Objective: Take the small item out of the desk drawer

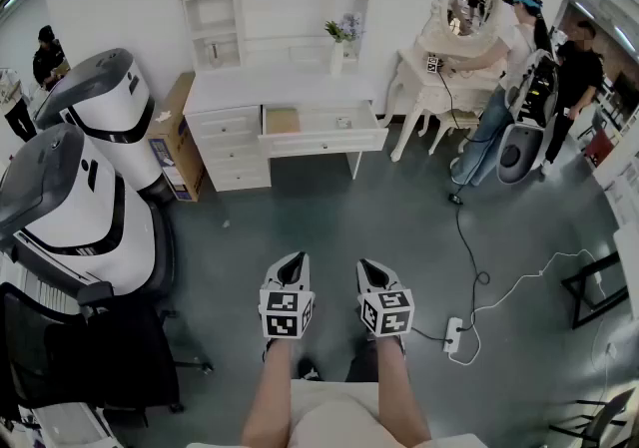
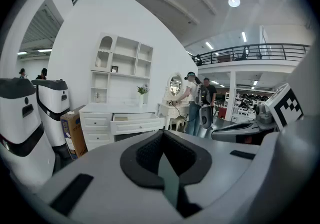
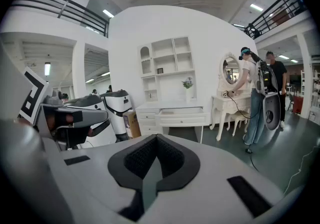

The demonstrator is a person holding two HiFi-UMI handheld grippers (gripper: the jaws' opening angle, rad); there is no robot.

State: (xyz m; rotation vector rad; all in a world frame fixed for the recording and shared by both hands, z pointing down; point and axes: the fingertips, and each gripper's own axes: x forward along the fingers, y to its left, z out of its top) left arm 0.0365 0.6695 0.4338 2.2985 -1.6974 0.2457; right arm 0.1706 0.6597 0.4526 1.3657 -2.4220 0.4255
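L gripper (image 1: 291,263) and R gripper (image 1: 371,269) are being held low over the floor (image 1: 329,217), well apart from the white counter (image 1: 250,92), fingers pressed together w/ nothing gripped. The small item (image 1: 342,122) is lying in the open drawer (image 1: 324,144), towards its right, too small to identify. It is being judged light, prob. rigid, and best pinched across its narrow sides from above.

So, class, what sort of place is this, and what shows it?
Probably a test hall staged as a bedroom: a white desk with an open drawer, a mirrored dressing table, and big white machines parked beside it.
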